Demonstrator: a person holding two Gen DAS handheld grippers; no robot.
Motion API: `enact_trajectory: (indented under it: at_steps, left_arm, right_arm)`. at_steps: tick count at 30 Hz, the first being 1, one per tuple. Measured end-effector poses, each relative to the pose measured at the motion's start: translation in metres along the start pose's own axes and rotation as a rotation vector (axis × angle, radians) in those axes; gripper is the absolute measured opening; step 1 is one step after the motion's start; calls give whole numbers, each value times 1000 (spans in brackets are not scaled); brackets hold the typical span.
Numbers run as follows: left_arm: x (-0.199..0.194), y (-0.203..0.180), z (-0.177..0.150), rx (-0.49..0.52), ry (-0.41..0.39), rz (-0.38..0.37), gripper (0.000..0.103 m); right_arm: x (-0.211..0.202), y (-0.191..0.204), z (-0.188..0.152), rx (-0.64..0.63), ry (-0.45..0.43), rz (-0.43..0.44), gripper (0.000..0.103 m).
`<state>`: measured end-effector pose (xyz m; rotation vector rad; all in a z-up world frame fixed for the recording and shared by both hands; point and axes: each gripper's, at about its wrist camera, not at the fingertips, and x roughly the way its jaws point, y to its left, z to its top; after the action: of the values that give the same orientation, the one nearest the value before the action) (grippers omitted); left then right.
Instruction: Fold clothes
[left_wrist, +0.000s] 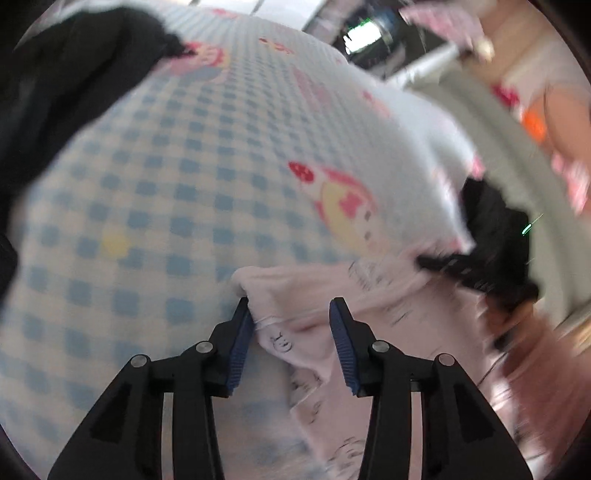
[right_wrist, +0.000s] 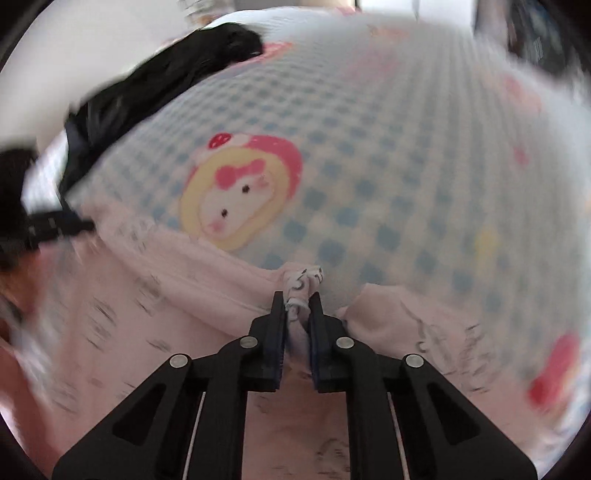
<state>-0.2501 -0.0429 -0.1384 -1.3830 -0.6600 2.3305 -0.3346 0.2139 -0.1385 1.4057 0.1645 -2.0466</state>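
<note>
A: Where's the pink garment (right_wrist: 207, 291) right now?

B: On the bed, lying over the blue checked sheet (right_wrist: 388, 177) at the near side. A bunched bit of its hem is clamped between the fingers of the right gripper (right_wrist: 297, 299), which are closed tight on the cloth

A: And the left gripper (left_wrist: 290, 308)?

B: Its fingers stand apart. Cloth lies between them and one pad touches a fold, but nothing is pinched, so I'd call it released

A: How far along is the folding?

B: Hard to pin down. The pink garment is rumpled, with a ridge along its far edge and no neat flat layers showing. That fits a piece being pulled straight ahead of a fold, and it fits one caught halfway through a fold just as well. What I can say is that it isn't lying as a tidy folded stack in these views, so flattening and folding remain, by my reading. Both views are smeared with motion blur, so the outline of the garment is uncertain

A: Any room to work?

B: Plenty beyond the hem: the checked sheet runs bare toward the far side, apart from printed cartoon figures. A black garment (right_wrist: 155, 70) lies at the far left corner, well apart from the pink one. In the left view the bed's edge falls away on the right, near where the right gripper's dark body (left_wrist: 491, 240) holds the cloth, so that side is the tight one
</note>
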Motion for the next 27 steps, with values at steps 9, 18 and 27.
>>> enact_trajectory:
  at_steps: [9,18,27]
  left_arm:
    - [20,19,6,-155,-42,14,17]
    - [-29,-41,1,244,-320,277,6]
    - [37,7,11,121,-108,365,13]
  right_arm:
    - [18,-42,17,325,1,97,14]
    - [-42,0,23,36,-455,10,7]
    - [41,-32,25,140,-209,-226,9]
